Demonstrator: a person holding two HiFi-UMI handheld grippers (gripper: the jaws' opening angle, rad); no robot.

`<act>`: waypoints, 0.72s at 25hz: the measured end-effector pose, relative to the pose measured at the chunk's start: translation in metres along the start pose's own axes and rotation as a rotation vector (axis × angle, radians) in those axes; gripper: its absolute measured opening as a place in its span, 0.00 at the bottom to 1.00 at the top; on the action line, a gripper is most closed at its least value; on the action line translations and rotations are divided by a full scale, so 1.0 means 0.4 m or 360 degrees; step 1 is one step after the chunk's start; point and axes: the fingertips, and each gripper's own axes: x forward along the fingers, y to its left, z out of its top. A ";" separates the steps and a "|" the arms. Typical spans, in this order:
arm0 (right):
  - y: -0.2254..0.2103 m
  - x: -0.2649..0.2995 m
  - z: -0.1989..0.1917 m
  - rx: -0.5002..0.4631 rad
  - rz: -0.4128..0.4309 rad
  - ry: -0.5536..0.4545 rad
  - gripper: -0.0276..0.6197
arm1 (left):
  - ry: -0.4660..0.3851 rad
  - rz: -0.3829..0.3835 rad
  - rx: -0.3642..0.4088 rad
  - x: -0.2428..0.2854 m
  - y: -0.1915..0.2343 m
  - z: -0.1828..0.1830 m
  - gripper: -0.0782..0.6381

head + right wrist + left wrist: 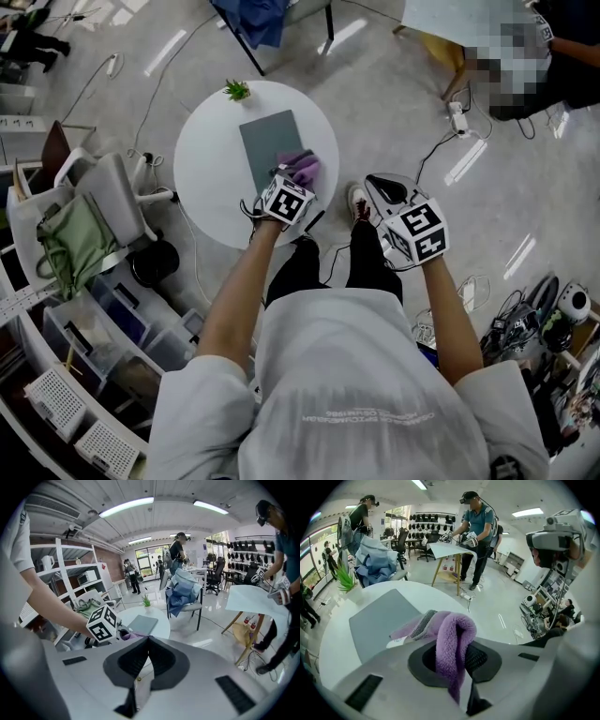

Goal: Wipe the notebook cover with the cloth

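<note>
The flat grey rectangular notebook [267, 141] lies on the round white table [208, 178]. It is just ahead of the left gripper [292, 180] and a little to its left. Its long side runs straight away from that gripper. The cover looks smooth and hard. The left gripper is squeezed tight on the fluffy purple cloth [451, 639], which sits at the notebook's near corner. The right gripper [146, 658] is pinched closed on nothing, off the table, so the left one is nearer.

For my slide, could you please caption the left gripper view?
Left gripper holds cloth at the notebook's edge on the table.
</note>
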 end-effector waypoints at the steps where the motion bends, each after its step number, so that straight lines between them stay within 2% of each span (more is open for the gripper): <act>1: 0.001 -0.005 0.000 0.0000 -0.0010 -0.0005 0.04 | 0.0015 -0.0025 0.0008 0.000 -0.013 -0.010 0.18; 4: 0.011 -0.018 0.006 -0.0004 -0.0037 -0.0021 0.04 | 0.0087 -0.0090 0.0019 -0.012 -0.041 -0.044 0.18; 6: 0.017 -0.025 0.018 -0.0013 -0.0048 -0.0034 0.05 | 0.0145 -0.0198 0.0045 -0.019 -0.076 -0.069 0.18; 8: 0.019 -0.029 0.039 -0.0029 -0.0055 -0.0056 0.04 | 0.0147 -0.0293 0.0092 -0.033 -0.108 -0.080 0.18; 11: 0.011 -0.033 0.085 -0.0060 -0.0064 -0.0110 0.04 | -0.0020 -0.0289 0.0094 -0.069 -0.103 -0.040 0.18; 18: -0.049 -0.038 0.259 -0.0217 -0.0092 -0.0261 0.04 | -0.0546 0.0006 0.0032 -0.259 0.023 0.208 0.19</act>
